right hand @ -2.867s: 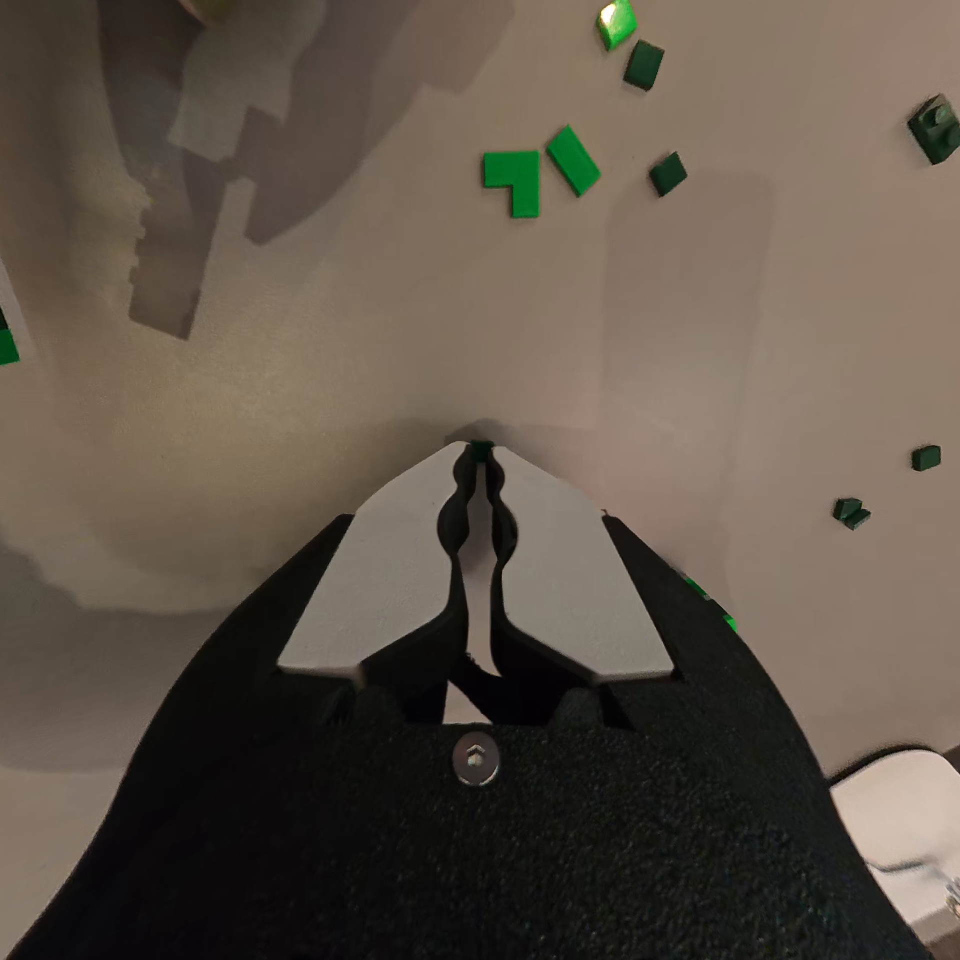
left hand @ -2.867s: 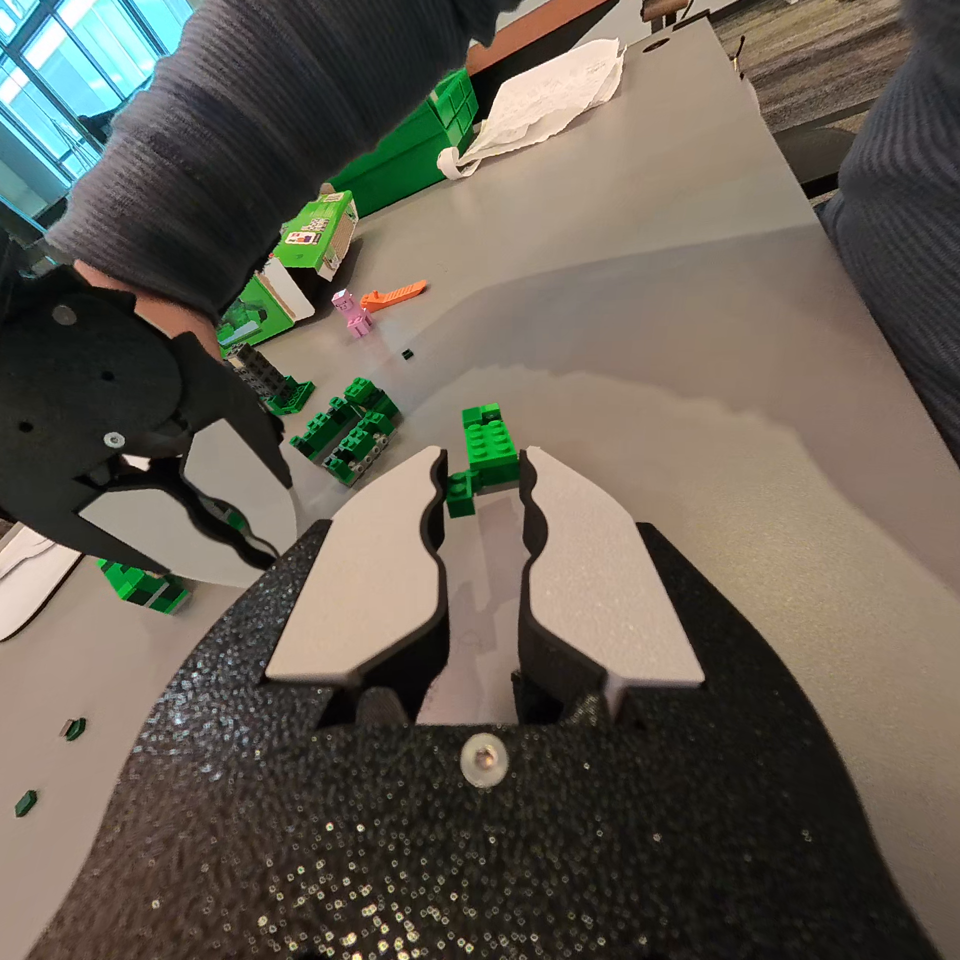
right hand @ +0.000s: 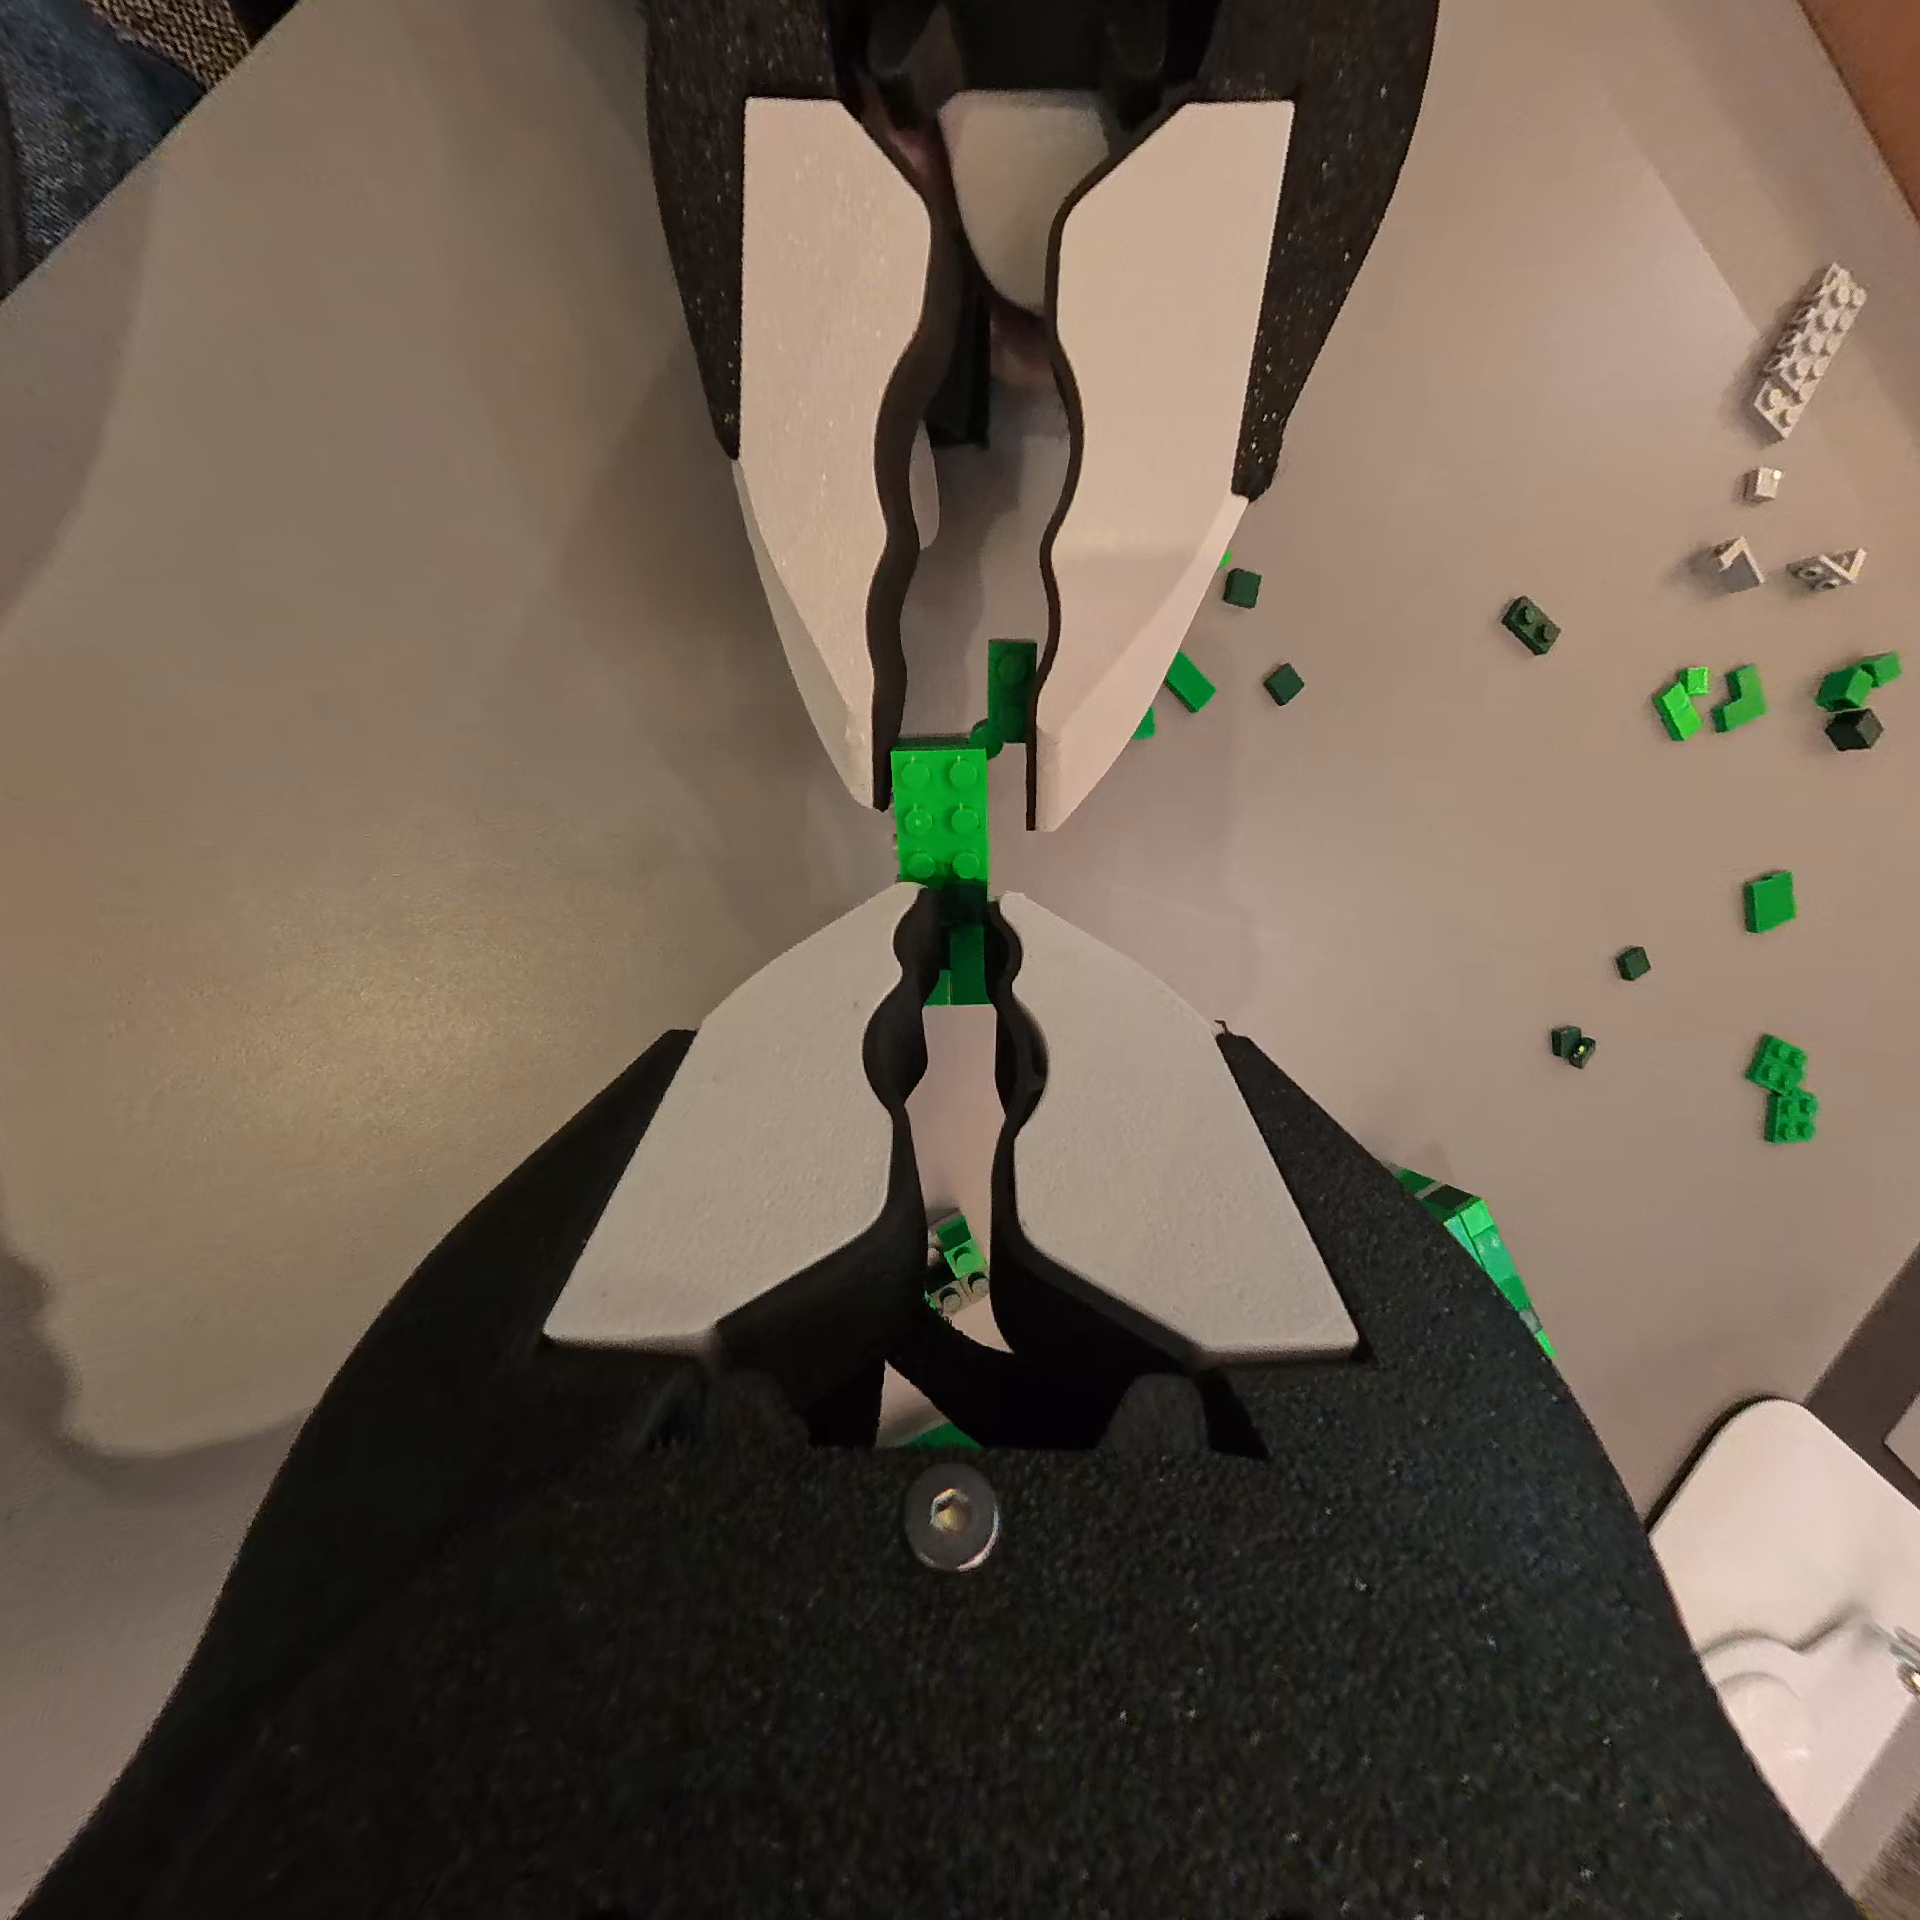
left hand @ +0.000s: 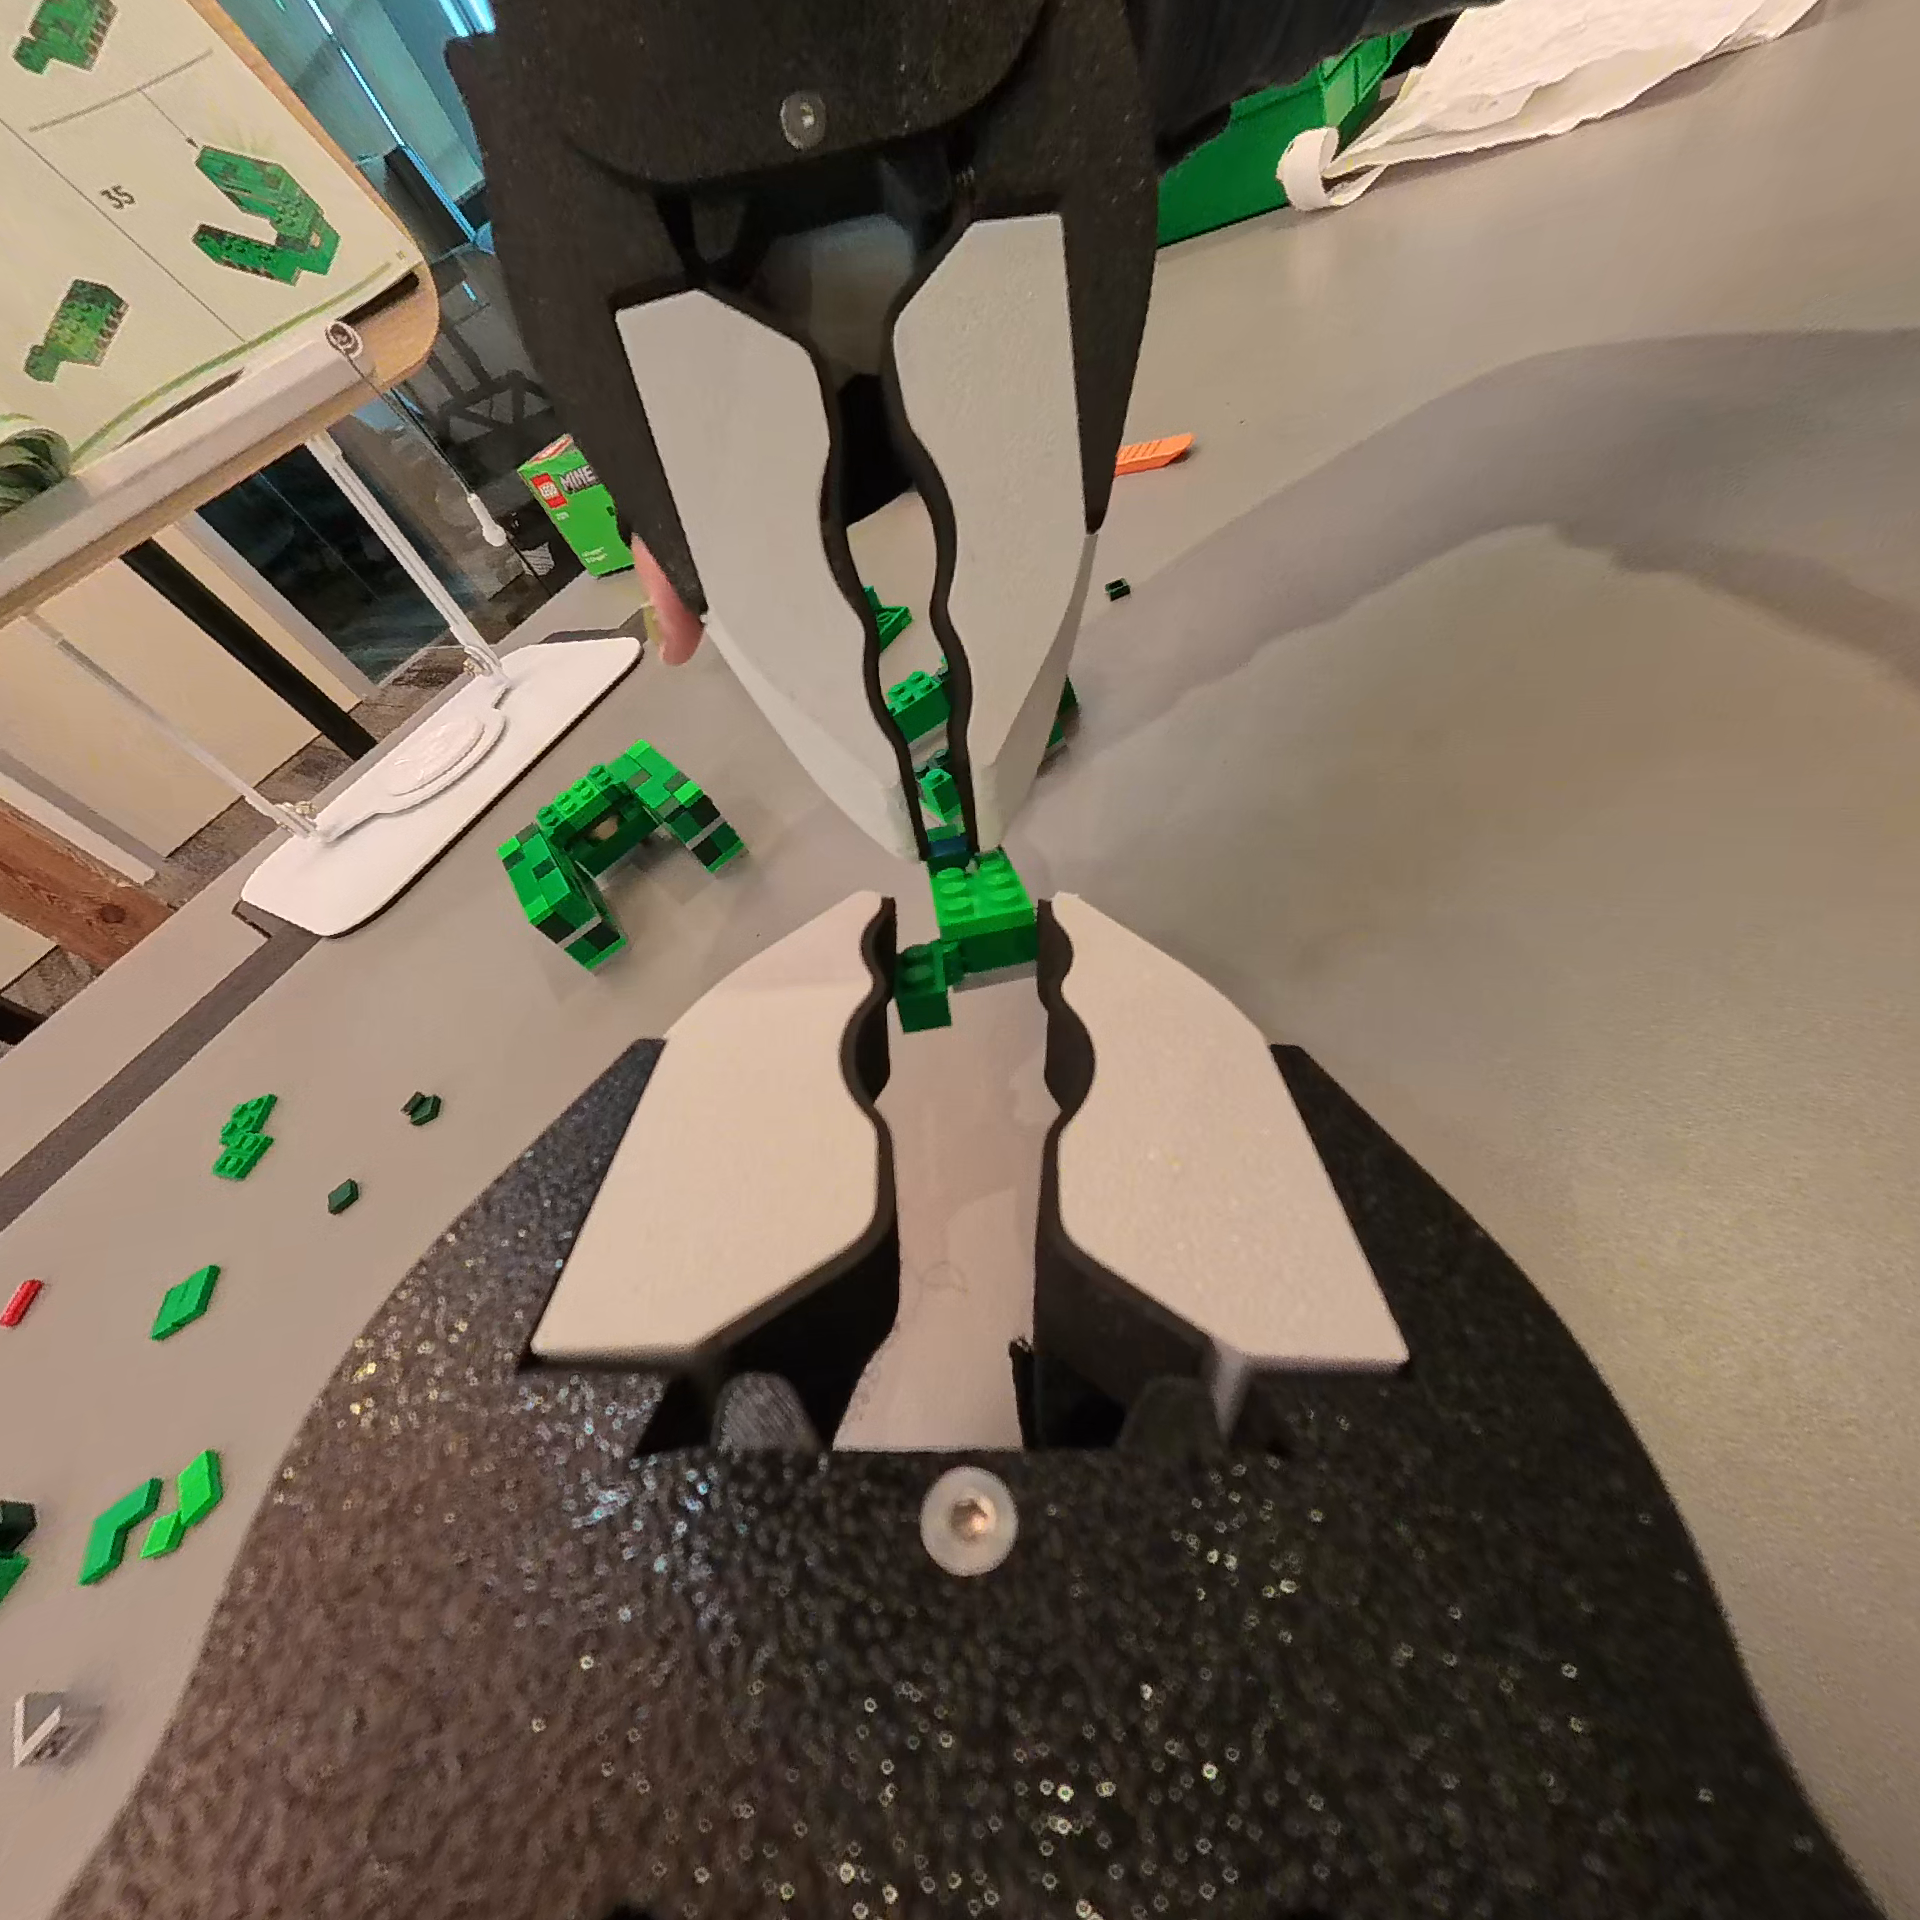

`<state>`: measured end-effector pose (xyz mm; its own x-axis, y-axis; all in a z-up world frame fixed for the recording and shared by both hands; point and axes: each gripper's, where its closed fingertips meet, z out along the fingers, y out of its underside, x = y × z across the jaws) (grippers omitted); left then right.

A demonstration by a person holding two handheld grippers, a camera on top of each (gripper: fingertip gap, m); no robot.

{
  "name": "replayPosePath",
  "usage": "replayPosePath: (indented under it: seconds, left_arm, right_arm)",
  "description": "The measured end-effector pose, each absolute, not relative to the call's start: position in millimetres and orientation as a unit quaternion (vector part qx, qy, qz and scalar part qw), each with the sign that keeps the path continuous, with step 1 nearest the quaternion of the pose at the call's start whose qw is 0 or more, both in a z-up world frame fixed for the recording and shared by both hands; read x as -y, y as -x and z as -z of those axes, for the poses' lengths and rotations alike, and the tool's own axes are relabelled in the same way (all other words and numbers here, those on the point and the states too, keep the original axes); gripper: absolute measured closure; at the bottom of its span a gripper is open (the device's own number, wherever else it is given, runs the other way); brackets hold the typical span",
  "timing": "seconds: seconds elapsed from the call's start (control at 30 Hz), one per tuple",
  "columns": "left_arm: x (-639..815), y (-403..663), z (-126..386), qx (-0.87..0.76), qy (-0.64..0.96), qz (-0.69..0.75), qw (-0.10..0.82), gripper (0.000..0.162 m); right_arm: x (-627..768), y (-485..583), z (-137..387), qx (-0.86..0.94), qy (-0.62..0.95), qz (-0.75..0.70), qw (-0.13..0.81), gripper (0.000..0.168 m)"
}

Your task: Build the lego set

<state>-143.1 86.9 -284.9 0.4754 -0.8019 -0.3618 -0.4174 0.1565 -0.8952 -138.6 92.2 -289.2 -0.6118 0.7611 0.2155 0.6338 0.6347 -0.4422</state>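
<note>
A: What do your jaws hold?
B: Your right gripper (left hand: 943, 844), nearly closed, pinches a small dark piece (left hand: 948, 849) over the green brick assembly (left hand: 982, 906); your left gripper (left hand: 966, 925) brackets that assembly, jaws parted, contact unclear.
A: Next?
B: Probably align it and press onto the studs.

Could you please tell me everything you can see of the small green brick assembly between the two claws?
The green brick assembly looks like glossy plastic: a bright studded block with a darker green piece jutting off one end. It lies on the grey table, between the left claw's open fingers, while the right claw presses a small dark piece onto it.
</note>
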Motion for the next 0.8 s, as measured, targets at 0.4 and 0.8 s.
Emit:
replayPosePath:
  seconds: [0.4, 0.8]
  left_arm:
    - [-85.6, 142.1, 284.0, -0.488, 0.624, 0.165, 0.587, 0.137]
    - [-85.4, 142.4, 283.5, -0.488, 0.624, 0.166, 0.588, 0.137]
  right_arm:
    - [-91.8, 137.5, 288.9, 0.886, 0.389, -0.159, 0.196, 0.160]
    - [-90.4, 137.5, 288.6, 0.886, 0.388, -0.161, 0.198, 0.157]
